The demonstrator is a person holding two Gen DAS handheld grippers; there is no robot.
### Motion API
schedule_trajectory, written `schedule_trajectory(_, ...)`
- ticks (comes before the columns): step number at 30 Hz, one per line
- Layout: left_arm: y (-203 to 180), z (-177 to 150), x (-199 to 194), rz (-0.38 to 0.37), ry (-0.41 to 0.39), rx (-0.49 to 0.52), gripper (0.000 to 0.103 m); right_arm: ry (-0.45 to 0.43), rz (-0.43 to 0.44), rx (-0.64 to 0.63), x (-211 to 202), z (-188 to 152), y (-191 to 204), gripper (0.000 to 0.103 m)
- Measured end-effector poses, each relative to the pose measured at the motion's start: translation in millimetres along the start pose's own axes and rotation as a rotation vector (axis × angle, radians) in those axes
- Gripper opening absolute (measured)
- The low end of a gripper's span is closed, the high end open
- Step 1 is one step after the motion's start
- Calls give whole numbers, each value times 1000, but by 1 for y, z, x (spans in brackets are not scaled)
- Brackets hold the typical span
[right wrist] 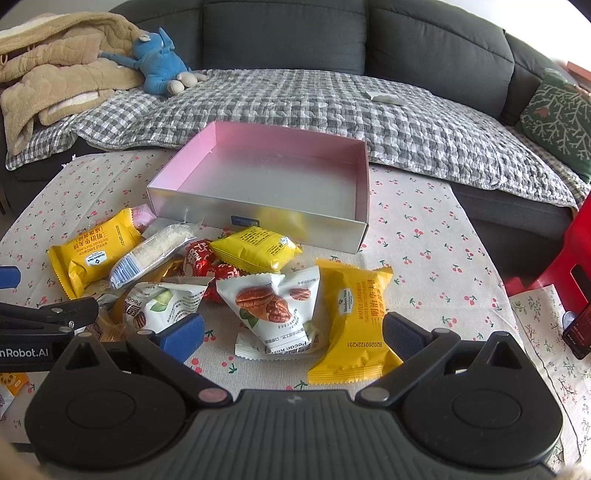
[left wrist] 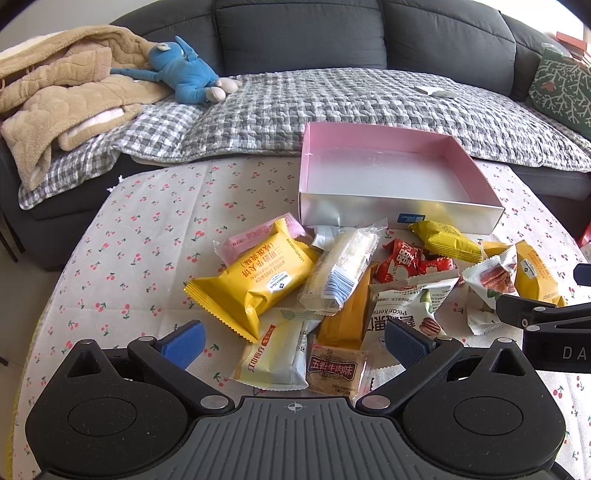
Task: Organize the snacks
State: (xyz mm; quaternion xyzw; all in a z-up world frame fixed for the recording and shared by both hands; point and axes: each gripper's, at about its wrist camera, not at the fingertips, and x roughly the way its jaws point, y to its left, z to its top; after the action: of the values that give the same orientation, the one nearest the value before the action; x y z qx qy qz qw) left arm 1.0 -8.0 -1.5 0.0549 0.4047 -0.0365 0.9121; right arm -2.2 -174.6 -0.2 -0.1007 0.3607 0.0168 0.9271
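my left hand-held gripper and right hand-held gripper hover with jaws spread wide, gripping nothing. the snack packets lie heaped on the desk (cherry-print cloth), just in front of the pink box, which holds none.

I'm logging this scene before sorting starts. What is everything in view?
pink box: one, empty, far side of table.
yellow waffle packets: three, in and around the pile.
pecan packets: two, white, pile's right.
red packets: a few, mid-pile.
clear cake packet: one, atop pile.
pink packet: one, under a yellow one.
beef-flavour packet: one, brown, near edge.
tablecloth: one, cherry print.
sofa: one, grey, behind.
blue plush: one, on sofa.
left hand-held gripper: open.
right hand-held gripper: open.
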Motion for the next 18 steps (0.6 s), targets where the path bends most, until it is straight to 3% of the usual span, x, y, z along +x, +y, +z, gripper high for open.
schedule_trajectory(18, -1, 3, -13, -23, -46, 39, 103, -8, -8, 1, -3, 2, -2, 103)
